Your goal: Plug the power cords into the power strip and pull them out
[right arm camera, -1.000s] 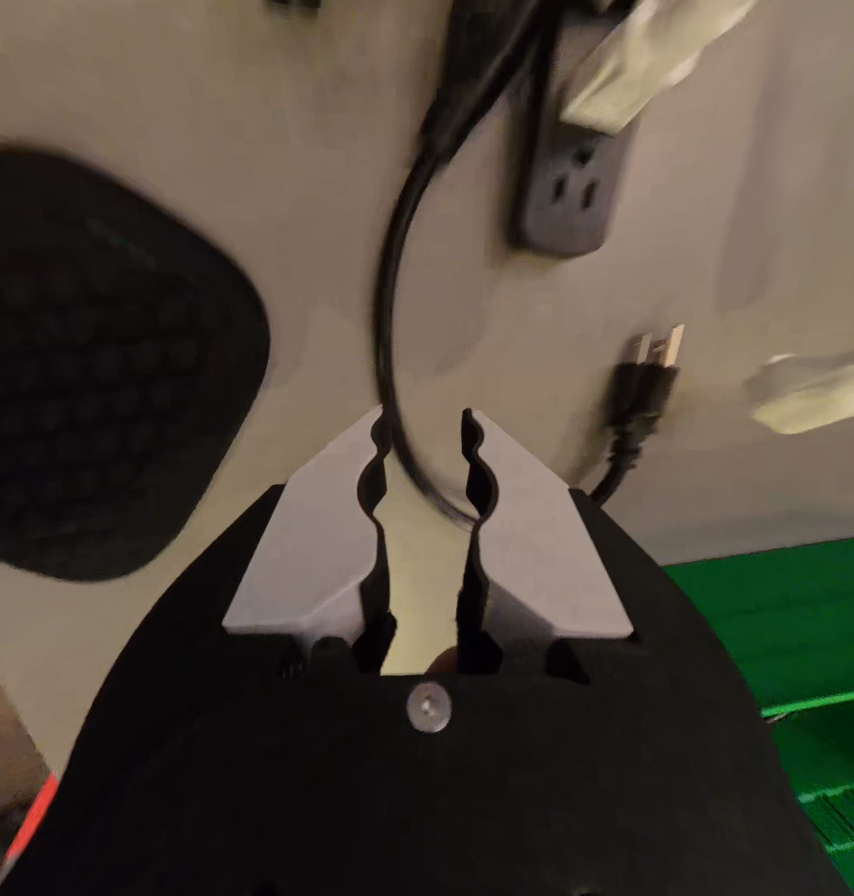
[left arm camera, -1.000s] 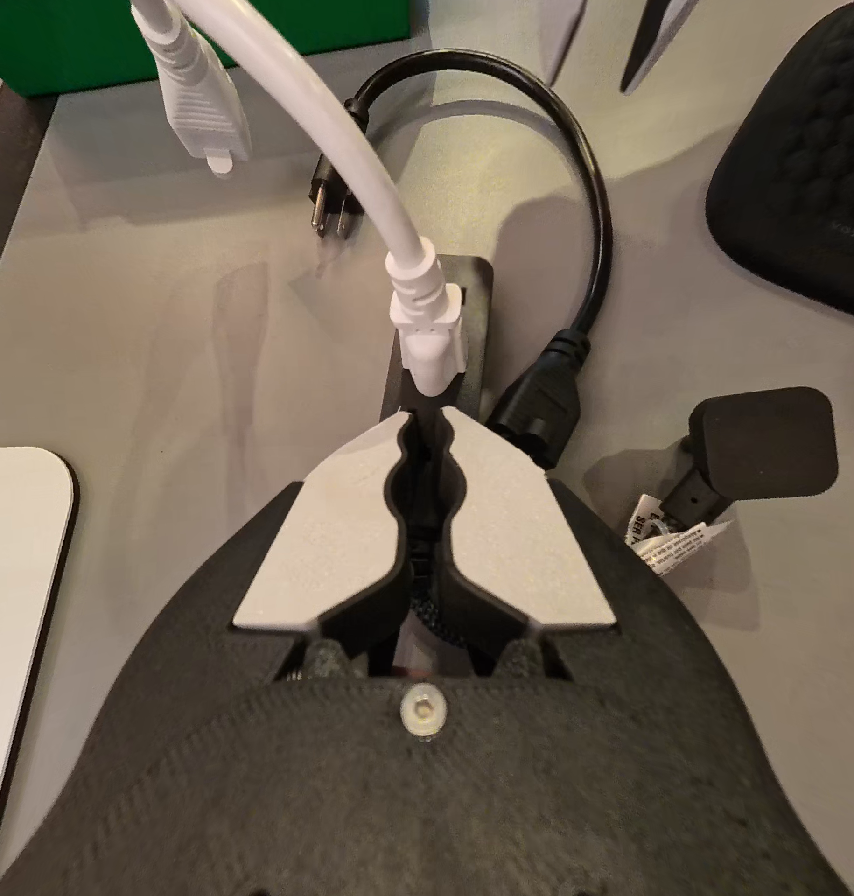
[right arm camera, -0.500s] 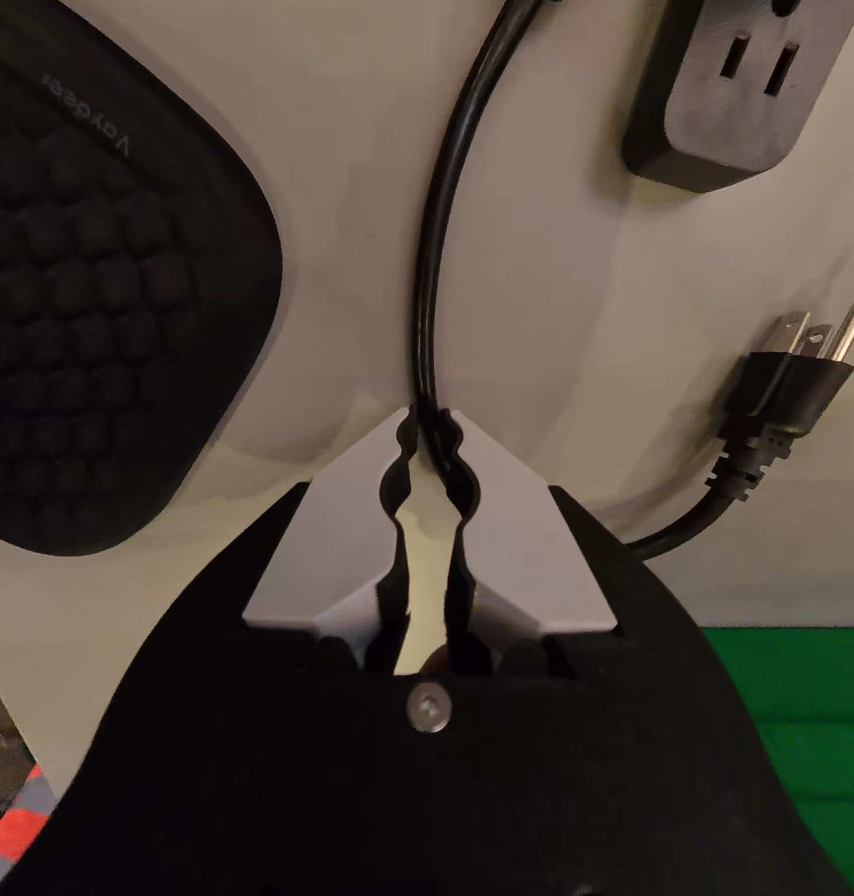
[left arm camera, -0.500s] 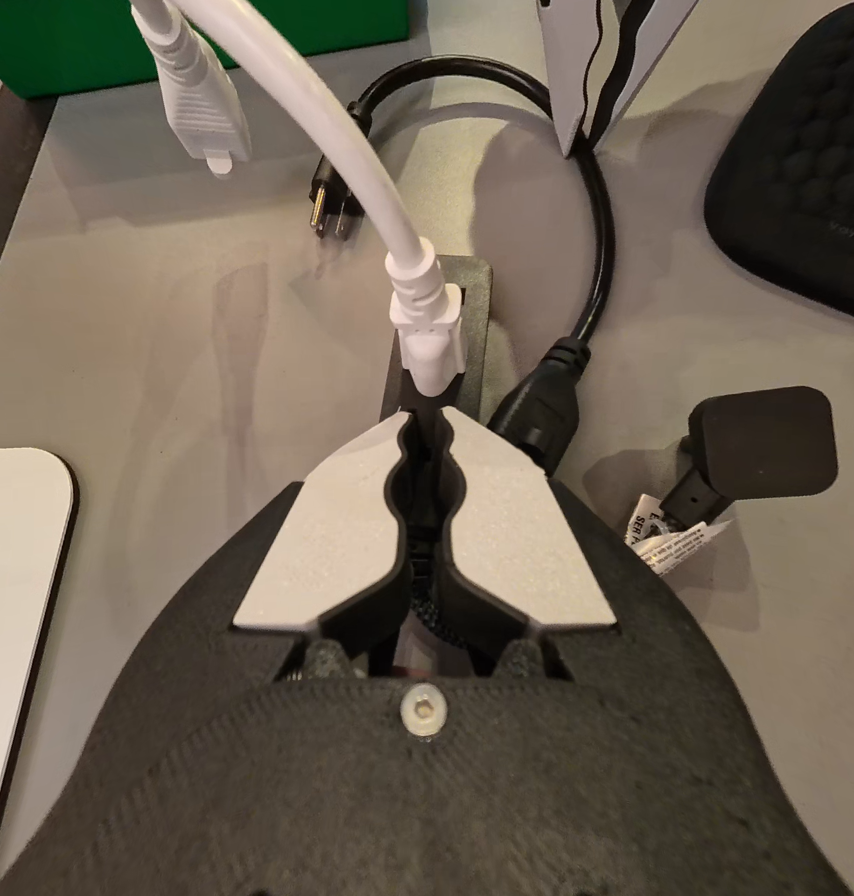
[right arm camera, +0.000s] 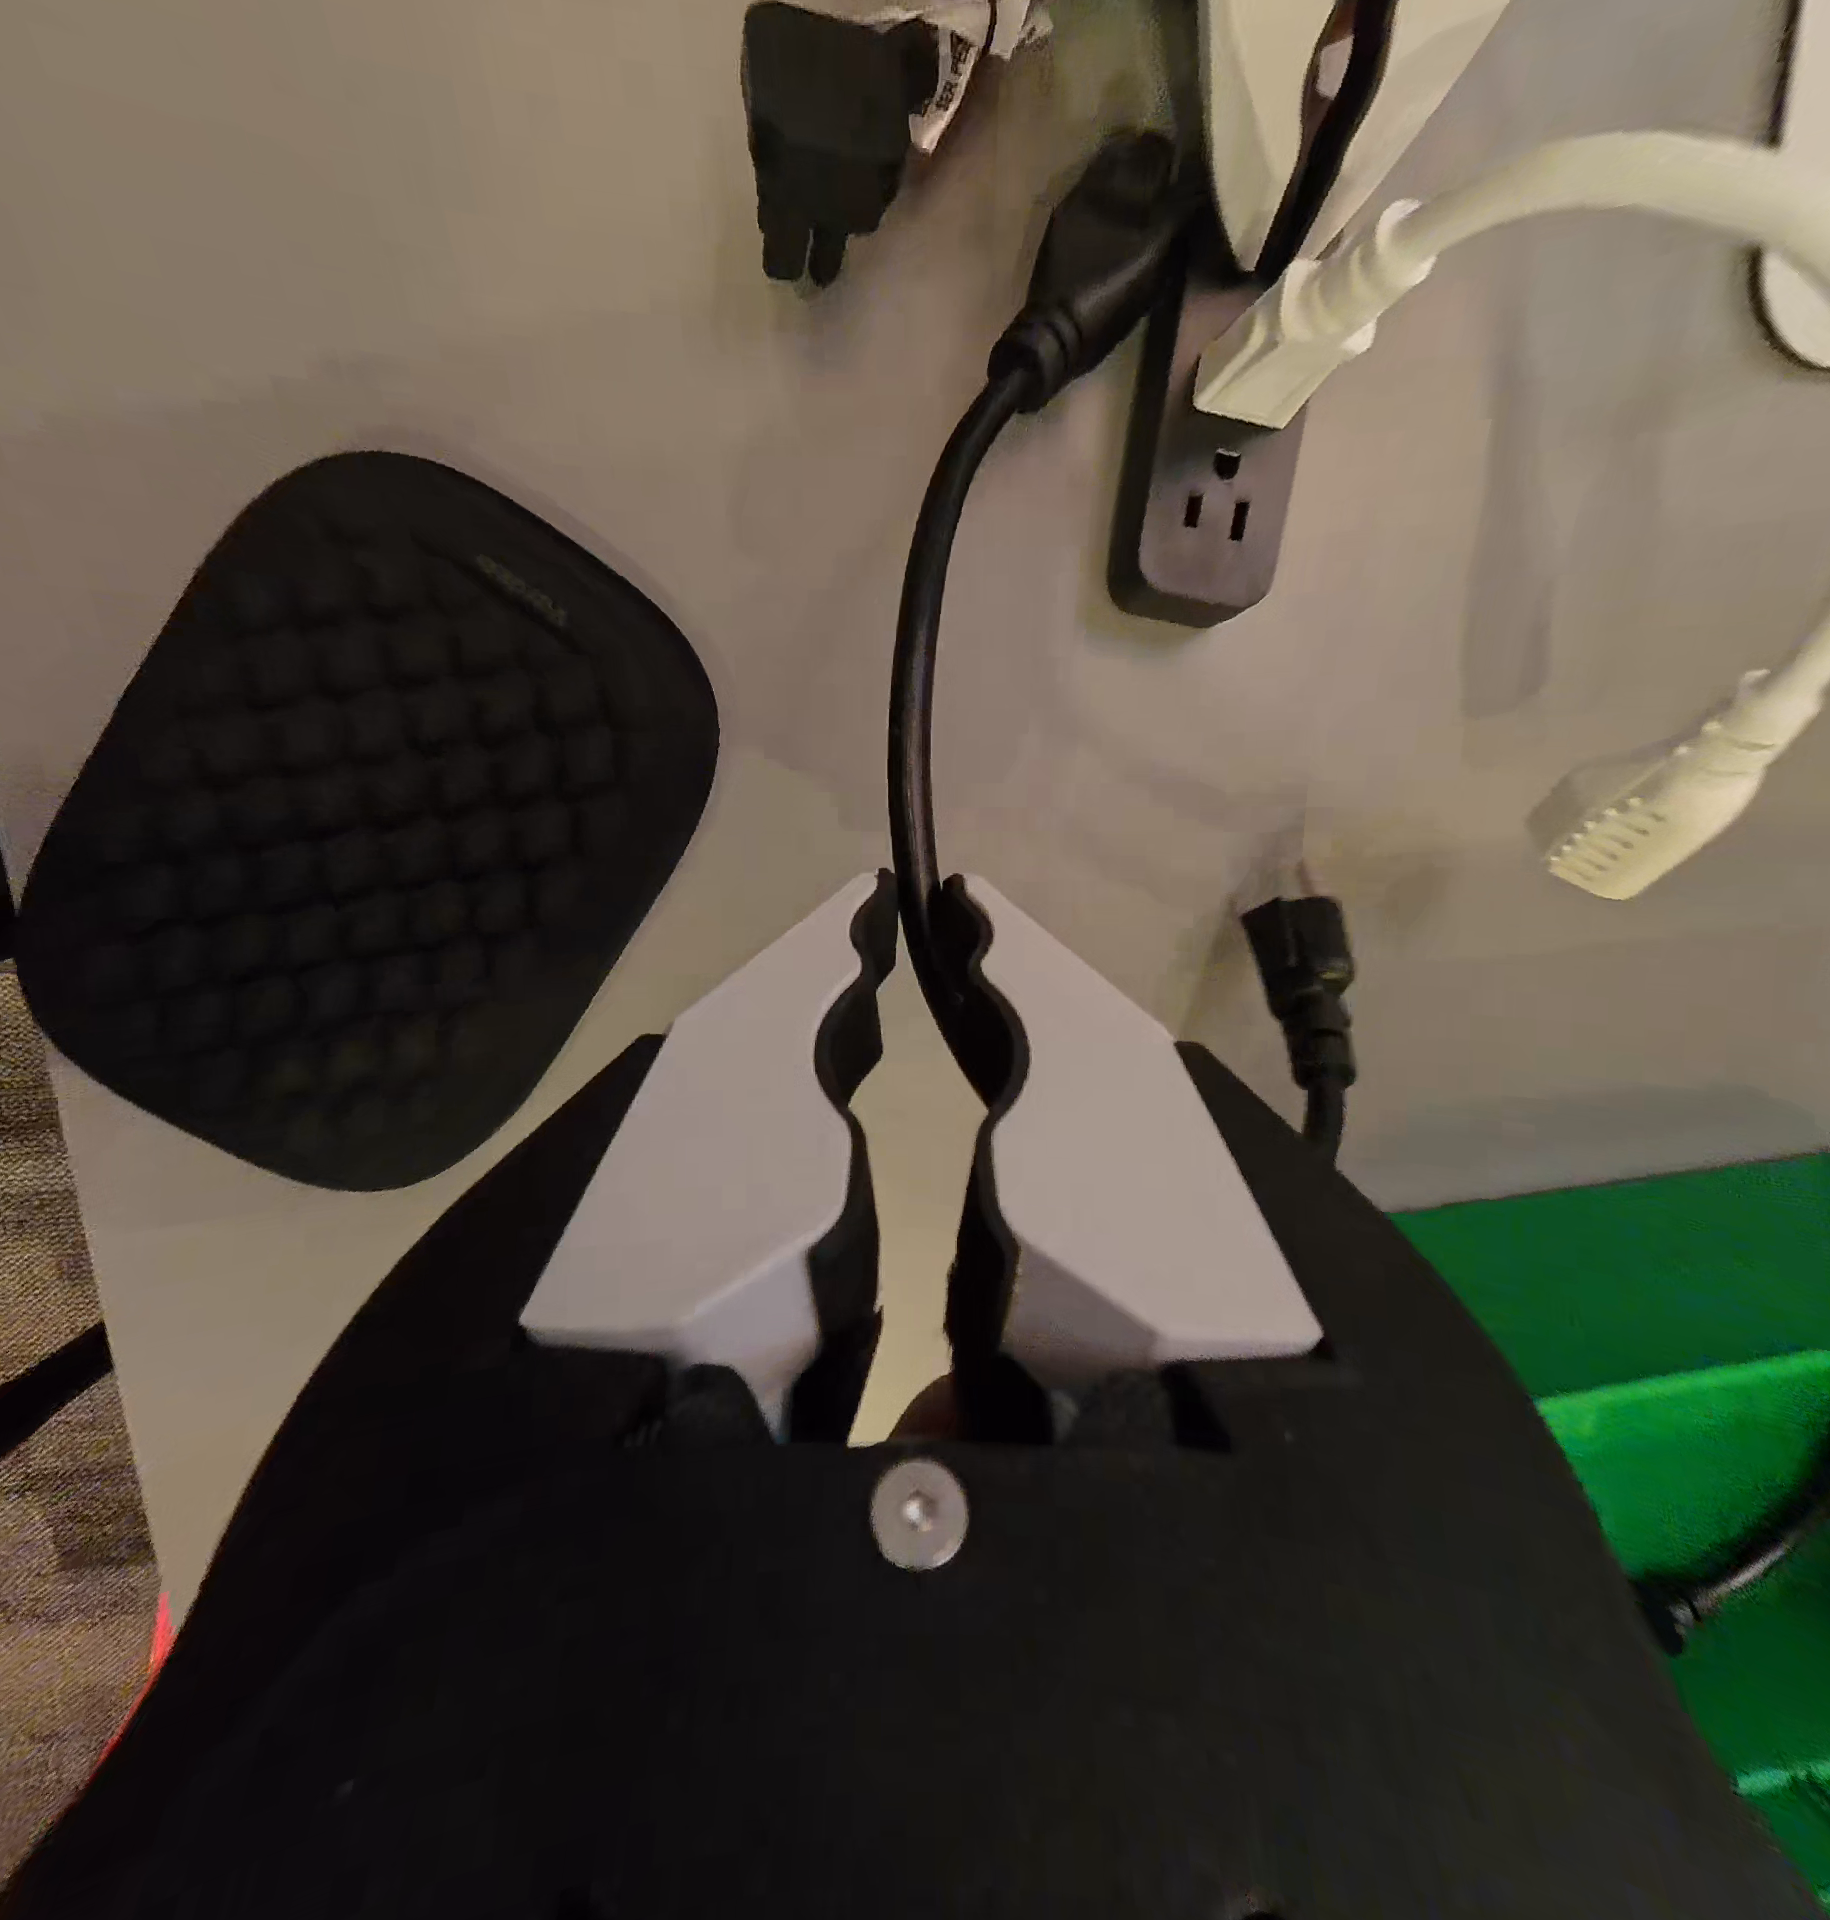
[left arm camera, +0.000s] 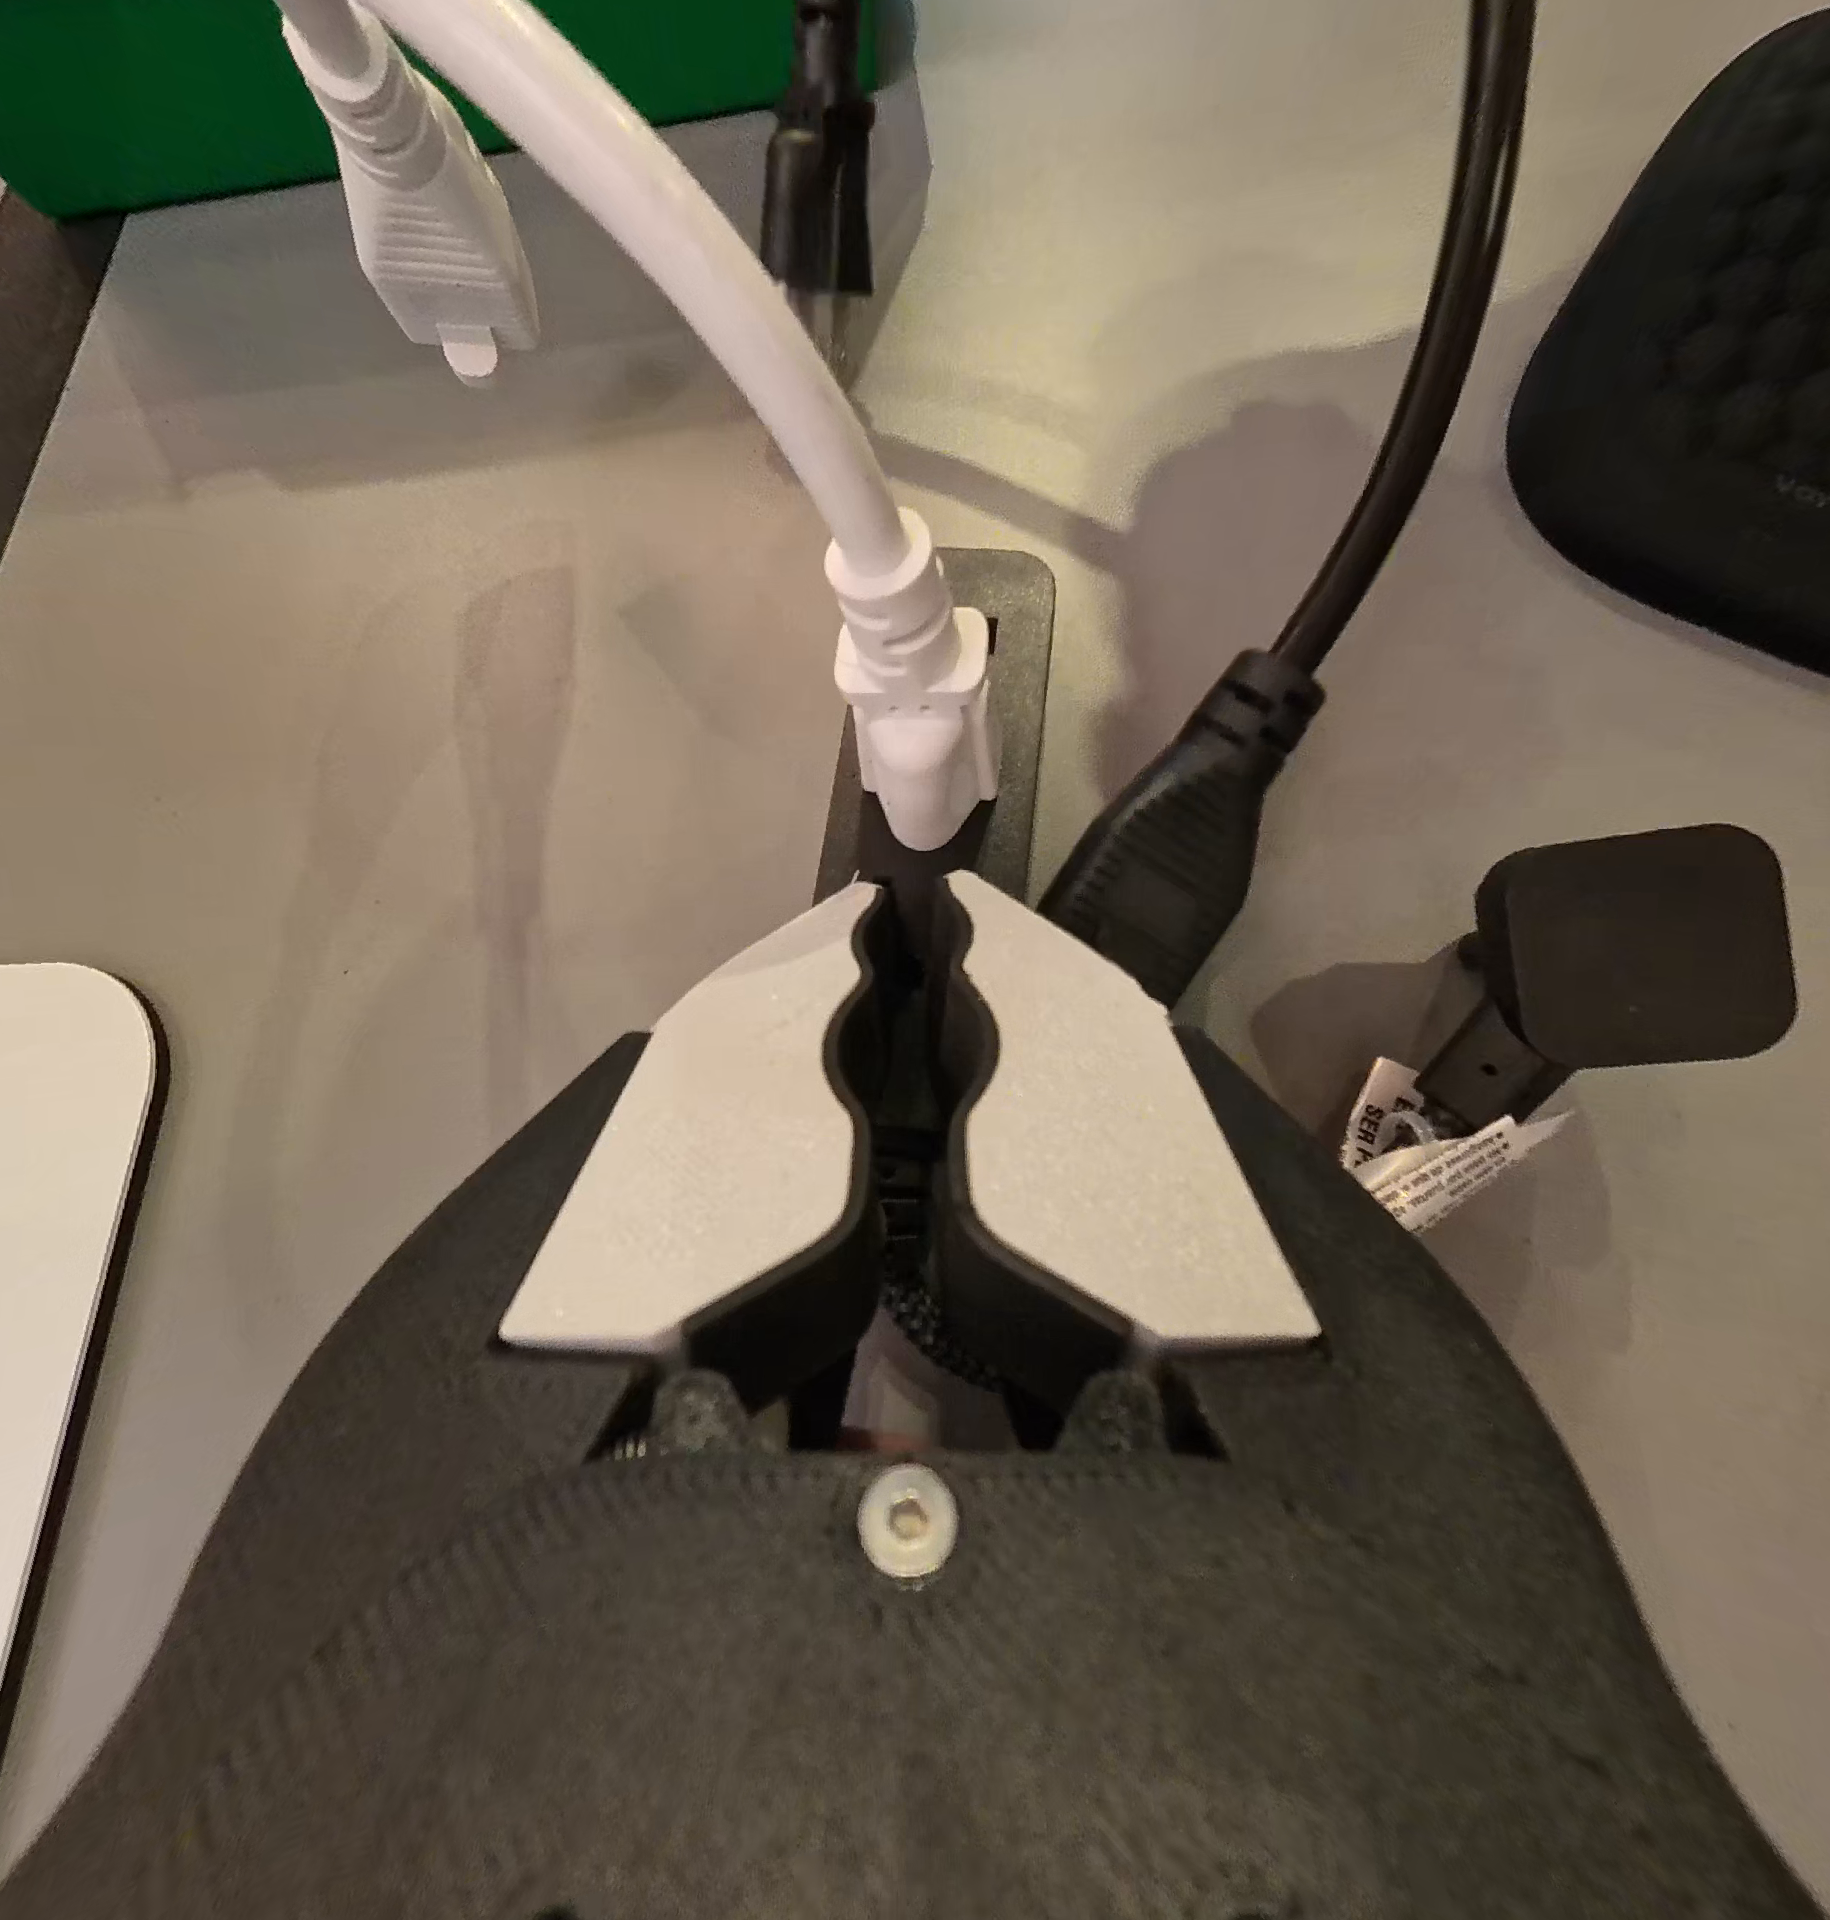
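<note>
The left claw (left arm camera: 916, 894) was closed on the near end of the black power strip (left arm camera: 1010, 727), where a braided black lead ran back between its two pale fingers (left arm camera: 724, 1122). The strip lay flat on the pale grey worktop (left arm camera: 391, 644), and a white plug (left arm camera: 921, 727) on a thick white cord (left arm camera: 682, 239) sat in one of its sockets just ahead of the fingertips. In the right wrist view the socket at the strip's far end (right arm camera: 1217, 509) showed empty, the white plug (right arm camera: 1269, 353) standing in the one next to it. The right claw (right arm camera: 916, 883) was closed around a black power cord (right arm camera: 916, 665), pinching the cable between its tips; from there the cord rose to a chunky black connector (right arm camera: 1093, 265) lying just beside the strip, not in any socket. The black cord's pronged plug (right arm camera: 1295, 966) hung or lay near the worktop's edge, right of the claw; I could not tell whether it touched the surface. The white cord's loose end, a ribbed white connector (right arm camera: 1659, 810), rested apart from the strip. A black honeycomb-textured pad (right arm camera: 371, 821) sat well to one side, a black adapter block (left arm camera: 1649, 951) with a paper tag (left arm camera: 1430, 1153) lay near the strip, and a green box (left arm camera: 163, 94) stood at the worktop's edge.
</note>
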The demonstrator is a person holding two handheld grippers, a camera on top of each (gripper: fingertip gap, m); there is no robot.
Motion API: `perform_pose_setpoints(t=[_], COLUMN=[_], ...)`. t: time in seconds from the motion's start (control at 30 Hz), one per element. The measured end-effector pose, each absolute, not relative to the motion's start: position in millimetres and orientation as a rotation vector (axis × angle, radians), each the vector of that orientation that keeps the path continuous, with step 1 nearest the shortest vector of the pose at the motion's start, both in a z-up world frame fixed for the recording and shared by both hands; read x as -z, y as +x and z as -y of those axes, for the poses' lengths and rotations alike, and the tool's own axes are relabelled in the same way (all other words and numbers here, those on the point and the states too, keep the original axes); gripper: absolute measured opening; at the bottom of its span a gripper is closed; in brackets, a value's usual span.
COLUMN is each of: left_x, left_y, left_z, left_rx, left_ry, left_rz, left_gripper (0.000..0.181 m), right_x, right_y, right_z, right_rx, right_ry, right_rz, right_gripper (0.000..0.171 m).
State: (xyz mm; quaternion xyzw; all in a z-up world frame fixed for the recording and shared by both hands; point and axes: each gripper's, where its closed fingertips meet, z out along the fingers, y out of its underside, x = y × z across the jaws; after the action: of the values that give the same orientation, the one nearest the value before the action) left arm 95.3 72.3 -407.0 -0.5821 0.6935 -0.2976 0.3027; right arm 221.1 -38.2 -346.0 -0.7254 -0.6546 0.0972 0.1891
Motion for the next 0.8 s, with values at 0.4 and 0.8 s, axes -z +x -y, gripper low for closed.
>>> perform_pose_setpoints(t=[0.4, 0.8], left_x=[407.0, 406.8], left_y=[95.3, 95.2], left_z=[-72.1, -71.9], left_rx=[0.794, 0.796], left_ry=[-1.539, -1.537], left_rz=[-1.838, -1.837], left_gripper=[0.007, 0.007], right_x=[279.9, 235.7], right_y=[236.2, 281.0], right_z=[46.3, 38.4], right_rx=[-0.17, -0.07], right_ry=[-2.006, -2.056], right_rz=[1.773, 1.584], right_gripper=[0.005, 0.002])
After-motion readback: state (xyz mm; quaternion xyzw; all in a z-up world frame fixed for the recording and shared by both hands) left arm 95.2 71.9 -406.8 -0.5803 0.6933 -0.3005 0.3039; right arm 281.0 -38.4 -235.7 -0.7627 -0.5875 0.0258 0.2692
